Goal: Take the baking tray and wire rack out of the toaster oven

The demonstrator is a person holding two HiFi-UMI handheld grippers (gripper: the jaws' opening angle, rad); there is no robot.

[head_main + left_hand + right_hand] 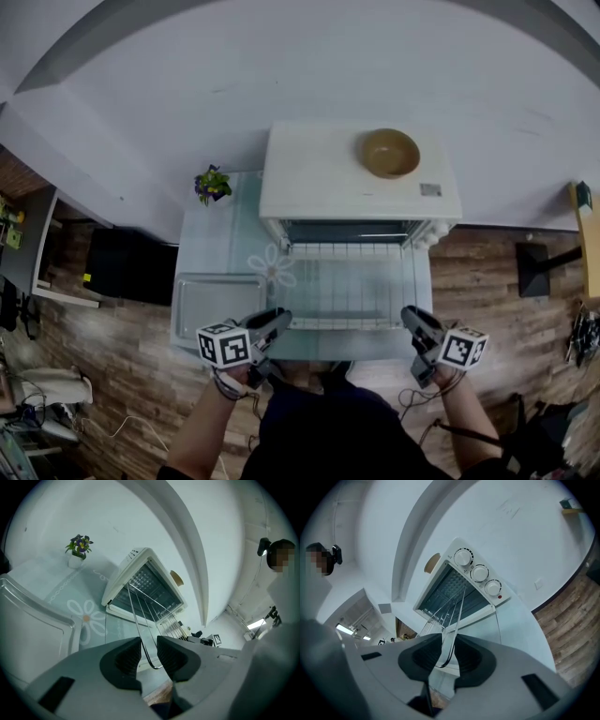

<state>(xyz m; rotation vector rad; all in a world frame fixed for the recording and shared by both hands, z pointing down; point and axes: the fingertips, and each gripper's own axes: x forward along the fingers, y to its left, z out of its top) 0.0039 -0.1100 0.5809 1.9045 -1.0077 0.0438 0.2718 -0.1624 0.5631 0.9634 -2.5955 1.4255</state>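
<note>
The wire rack [347, 286] stood drawn forward out of the toaster oven [319, 178], extended over the lowered glass door, with its rear edge at the oven mouth. Its front edge was carried at both corners.

The left gripper [278, 322] was clamped on the rack's front left corner. The left gripper view showed the rack wire [140, 616] running between the dark pads of that gripper [149, 656]. The right gripper [411, 319] was likewise clamped on the front right corner. The right gripper view showed the wire [452, 606] pinched between the pads of that gripper [445, 656].

The baking tray [211, 305] lay flat on the table [211, 246], outside the oven, just left of the open door and beside the left gripper. Its rim also appeared at the left of the left gripper view [37, 616].

The oven was white, with three knobs [479, 573] down its right side. A wooden bowl [390, 153] rested on its top. A small potted plant [213, 185] stood on the table's far left corner, near the wall. The table surface bore a pale flower pattern. The surrounding floor [497, 281] was wood plank.
</note>
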